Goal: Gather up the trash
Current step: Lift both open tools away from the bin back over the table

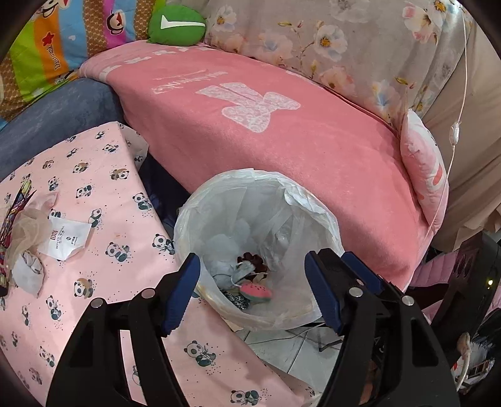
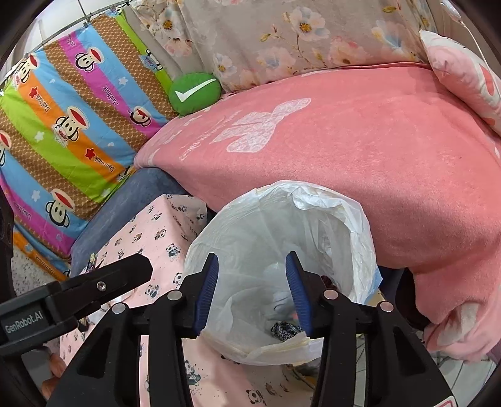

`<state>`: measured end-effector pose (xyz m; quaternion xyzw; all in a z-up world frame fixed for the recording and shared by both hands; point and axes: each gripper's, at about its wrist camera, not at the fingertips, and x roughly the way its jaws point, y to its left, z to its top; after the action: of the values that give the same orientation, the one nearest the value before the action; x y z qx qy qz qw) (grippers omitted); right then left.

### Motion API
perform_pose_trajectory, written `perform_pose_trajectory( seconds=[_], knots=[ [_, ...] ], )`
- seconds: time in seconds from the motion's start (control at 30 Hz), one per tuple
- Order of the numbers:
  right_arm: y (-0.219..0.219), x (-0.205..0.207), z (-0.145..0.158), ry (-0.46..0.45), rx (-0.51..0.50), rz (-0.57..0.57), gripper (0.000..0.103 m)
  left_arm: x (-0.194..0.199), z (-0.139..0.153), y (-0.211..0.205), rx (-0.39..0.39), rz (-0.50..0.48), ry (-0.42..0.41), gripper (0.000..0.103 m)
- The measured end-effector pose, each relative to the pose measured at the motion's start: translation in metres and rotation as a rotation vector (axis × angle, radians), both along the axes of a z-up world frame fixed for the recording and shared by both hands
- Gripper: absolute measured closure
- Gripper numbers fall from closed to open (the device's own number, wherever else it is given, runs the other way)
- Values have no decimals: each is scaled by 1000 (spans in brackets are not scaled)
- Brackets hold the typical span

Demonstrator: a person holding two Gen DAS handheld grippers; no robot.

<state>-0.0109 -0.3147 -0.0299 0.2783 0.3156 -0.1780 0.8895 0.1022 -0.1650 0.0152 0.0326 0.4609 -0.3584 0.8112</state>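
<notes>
A bin lined with a white plastic bag (image 1: 300,194) stands between the panda-print table and the pink sofa; it also shows in the right wrist view (image 2: 344,216). Inside lie scraps, among them a watermelon-slice piece (image 1: 256,292) and a dark patterned scrap (image 2: 286,330). My left gripper (image 1: 252,294) is open and empty above the bin's mouth. My right gripper (image 2: 255,292) is open and empty, also above the bin. On the table at the left lie a white paper tag (image 1: 67,239), a crumpled sheer wrapper (image 1: 26,225) and a white scrap (image 1: 29,272).
The table has a pink panda cloth (image 1: 103,175). A pink blanket (image 1: 266,134) covers the sofa behind the bin, with a green cushion (image 1: 175,25) and a pink pillow (image 1: 426,166). The left gripper's body (image 2: 78,291) shows in the right wrist view. Tiled floor (image 1: 281,347) lies below.
</notes>
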Motion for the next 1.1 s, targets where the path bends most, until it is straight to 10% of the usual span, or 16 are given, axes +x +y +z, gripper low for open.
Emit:
perform_pose_trajectory(
  seconds=[1.1],
  knots=[
    [105,30,24,17,-76,204,50,13,0,130,-29,212,4,38]
  ],
)
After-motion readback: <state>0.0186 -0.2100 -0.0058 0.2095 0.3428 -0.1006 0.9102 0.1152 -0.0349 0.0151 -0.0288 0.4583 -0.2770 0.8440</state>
